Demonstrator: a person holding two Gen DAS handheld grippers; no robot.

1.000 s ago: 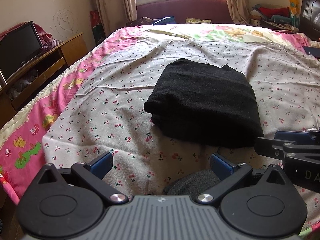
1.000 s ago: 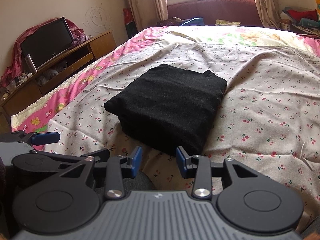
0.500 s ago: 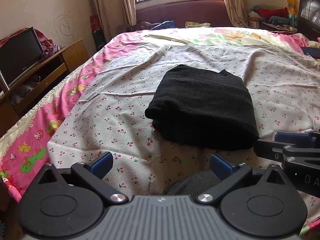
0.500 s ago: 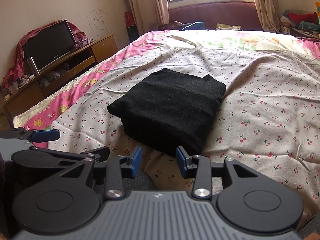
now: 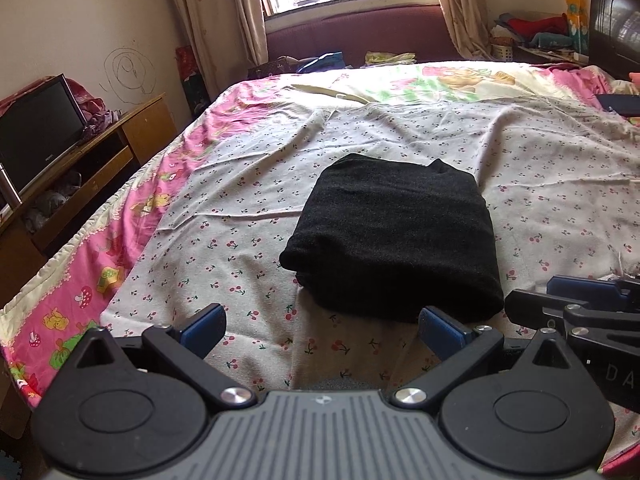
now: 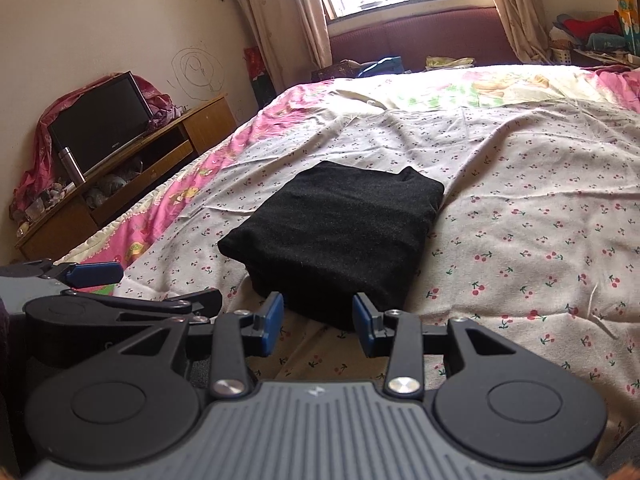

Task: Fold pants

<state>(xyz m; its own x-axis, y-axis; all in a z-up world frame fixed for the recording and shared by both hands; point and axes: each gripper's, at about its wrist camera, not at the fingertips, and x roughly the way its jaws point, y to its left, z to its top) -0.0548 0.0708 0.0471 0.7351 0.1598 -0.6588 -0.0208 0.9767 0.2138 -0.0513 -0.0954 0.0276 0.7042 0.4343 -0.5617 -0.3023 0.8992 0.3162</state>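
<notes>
The black pants (image 5: 394, 236) lie folded into a compact rectangle on the cherry-print sheet (image 5: 240, 216) of the bed; they also show in the right wrist view (image 6: 336, 232). My left gripper (image 5: 322, 326) is wide open and empty, held just short of the near edge of the pants. My right gripper (image 6: 318, 322) is open with a narrower gap, empty, also just short of the near edge. Each gripper shows at the side of the other's view: the right one (image 5: 576, 300) and the left one (image 6: 92, 274).
A wooden TV stand with a television (image 5: 38, 136) stands left of the bed. A maroon sofa (image 5: 360, 34) sits under the window behind. Clutter is piled at the back right (image 5: 532, 32). A dark flat object (image 5: 620, 104) lies on the bed's right edge.
Both grippers have drawn back and risen away from the folded pants, which now look smaller and farther. The jaws have not changed.
</notes>
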